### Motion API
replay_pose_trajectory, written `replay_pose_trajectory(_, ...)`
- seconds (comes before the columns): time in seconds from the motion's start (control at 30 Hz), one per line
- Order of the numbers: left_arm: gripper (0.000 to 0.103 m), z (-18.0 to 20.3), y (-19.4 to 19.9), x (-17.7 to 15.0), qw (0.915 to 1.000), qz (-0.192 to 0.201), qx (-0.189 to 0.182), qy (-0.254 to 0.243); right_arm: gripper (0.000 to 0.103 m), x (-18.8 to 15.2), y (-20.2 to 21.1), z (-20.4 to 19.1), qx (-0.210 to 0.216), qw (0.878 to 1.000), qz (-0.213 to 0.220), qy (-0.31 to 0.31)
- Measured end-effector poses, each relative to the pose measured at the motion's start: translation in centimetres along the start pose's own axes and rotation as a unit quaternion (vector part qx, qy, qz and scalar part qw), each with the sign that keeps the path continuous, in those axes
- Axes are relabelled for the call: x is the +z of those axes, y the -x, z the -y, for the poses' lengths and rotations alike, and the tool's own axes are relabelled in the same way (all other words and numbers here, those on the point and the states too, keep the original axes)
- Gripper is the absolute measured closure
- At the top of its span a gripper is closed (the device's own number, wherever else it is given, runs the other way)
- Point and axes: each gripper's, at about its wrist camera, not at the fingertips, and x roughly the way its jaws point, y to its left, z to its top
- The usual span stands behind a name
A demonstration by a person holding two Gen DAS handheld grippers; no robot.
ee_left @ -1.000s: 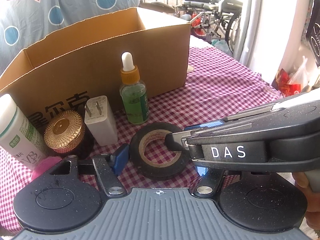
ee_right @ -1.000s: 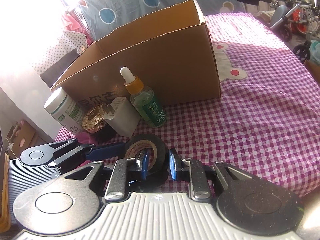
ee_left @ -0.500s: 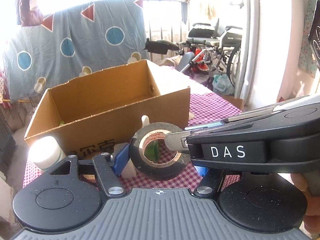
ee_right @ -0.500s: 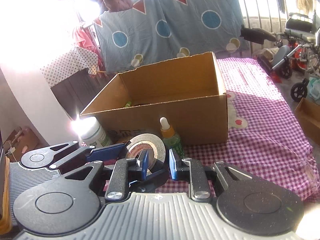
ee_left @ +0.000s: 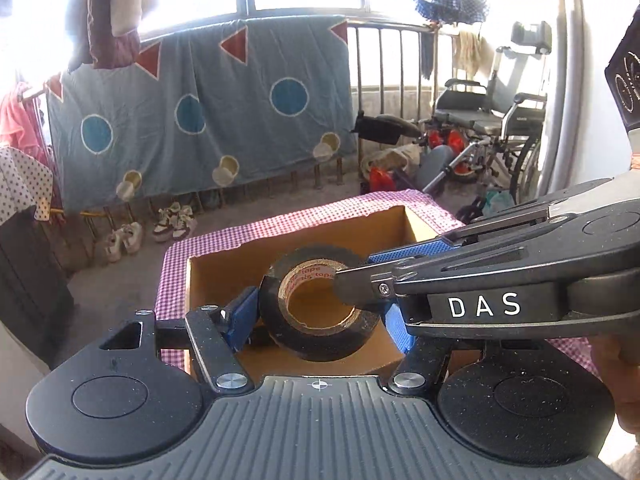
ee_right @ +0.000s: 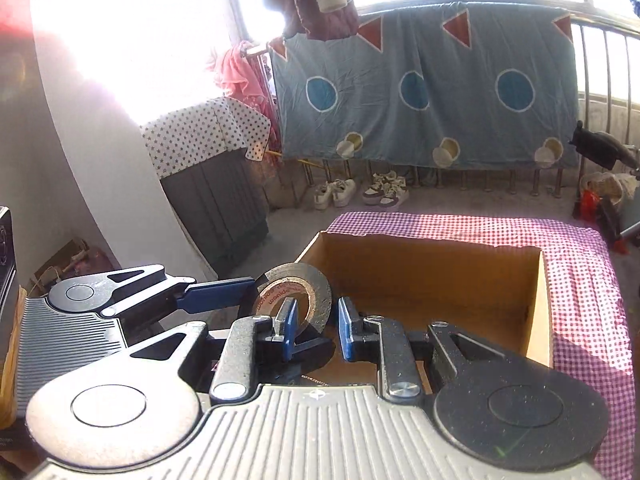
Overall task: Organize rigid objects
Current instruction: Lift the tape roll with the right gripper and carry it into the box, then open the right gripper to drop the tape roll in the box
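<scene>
A black tape roll point(ee_left: 320, 312) with a tan core is held between the blue pads of my left gripper point(ee_left: 318, 316), above the open cardboard box point(ee_left: 212, 276). My right gripper point(ee_right: 314, 330) reaches in from the right of the left wrist view, its dark finger tip point(ee_left: 352, 288) at the roll's core. In the right wrist view the tape roll point(ee_right: 296, 292) sits by the right gripper's left pad point(ee_right: 288, 328); the right jaws stand apart with a gap. The box point(ee_right: 440, 276) is in front, its inside bare where visible.
The box stands on a purple-checked tablecloth point(ee_right: 580, 280). Beyond the table edge are a blue hanging sheet point(ee_left: 200, 112), railing, shoes on the floor point(ee_right: 360, 192), a wheelchair point(ee_left: 492, 140) at right and a covered dark cabinet point(ee_right: 216, 184) at left.
Both grippers have lifted the tape roll from the tablecloth up and over the box. The bottles and charger on the table have dropped out of view.
</scene>
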Motion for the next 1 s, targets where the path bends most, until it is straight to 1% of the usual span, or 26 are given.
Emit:
replay_pose_trajectory(0.1, 0.037, -1.8, -3.7, 0.6, 0.9974, -0.072, 0.002, 0.006, 0.079, 1.9, -5.0, 1.8, 0.023, 0.997, -0.071, -0.03)
replay_pose_trajectory(0.17, 0.037, -2.9, -6.4, 0.6, 0.9927, -0.12, -0.006, 0.014, 0.079, 2.5, -8.6, 3.2, 0.035, 0.99, -0.121, -0.057)
replay_pose_trajectory(0.27, 0.037, -4.2, -9.8, 0.1, 0.9837, -0.178, -0.015, 0.015, 0.079, 2.4, -13.1, 5.5, 0.049, 0.976, -0.188, -0.099)
replay_pose_trajectory(0.33, 0.037, -4.7, -11.6, -0.4, 0.9772, -0.211, -0.021, 0.012, 0.079, 1.8, -15.8, 7.2, 0.059, 0.963, -0.228, -0.132)
replay_pose_trajectory(0.37, 0.037, -5.0, -12.4, -0.8, 0.9732, -0.228, -0.024, 0.013, 0.079, 1.6, -16.6, 7.7, 0.063, 0.958, -0.24, -0.142)
replay_pose_trajectory(0.43, 0.037, -5.4, -13.5, -1.0, 0.9678, -0.25, -0.03, 0.014, 0.079, 1.0, -18.4, 8.9, 0.073, 0.948, -0.261, -0.166)
replay_pose_trajectory(0.47, 0.037, -5.7, -14.0, -1.1, 0.9655, -0.258, -0.032, 0.016, 0.079, 0.8, -19.0, 9.3, 0.076, 0.945, -0.267, -0.173)
replay_pose_trajectory(0.57, 0.038, -5.5, -14.2, -1.1, 0.9647, -0.262, -0.027, -0.008, 0.078, 0.0, -20.7, 10.4, 0.088, 0.935, -0.282, -0.197)
replay_pose_trajectory(0.6, 0.036, -5.5, -14.3, -1.1, 0.9645, -0.262, -0.027, -0.011, 0.078, -0.1, -21.0, 10.6, 0.09, 0.932, -0.286, -0.202)
replay_pose_trajectory(0.73, 0.034, -5.4, -14.3, -0.8, 0.9634, -0.267, -0.026, -0.012, 0.078, -1.0, -22.4, 11.2, 0.096, 0.92, -0.306, -0.225)
replay_pose_trajectory(0.77, 0.033, -5.4, -14.3, -0.8, 0.9637, -0.266, -0.025, -0.012, 0.078, -1.1, -22.5, 11.3, 0.098, 0.919, -0.306, -0.229)
replay_pose_trajectory(0.9, 0.032, -5.3, -13.1, -0.2, 0.9686, -0.247, -0.024, -0.007, 0.078, -1.0, -21.9, 11.4, 0.108, 0.92, -0.292, -0.239)
replay_pose_trajectory(1.0, 0.029, -5.3, -10.8, 0.4, 0.9753, -0.219, -0.03, 0.003, 0.078, -0.4, -20.0, 11.1, 0.12, 0.926, -0.267, -0.24)
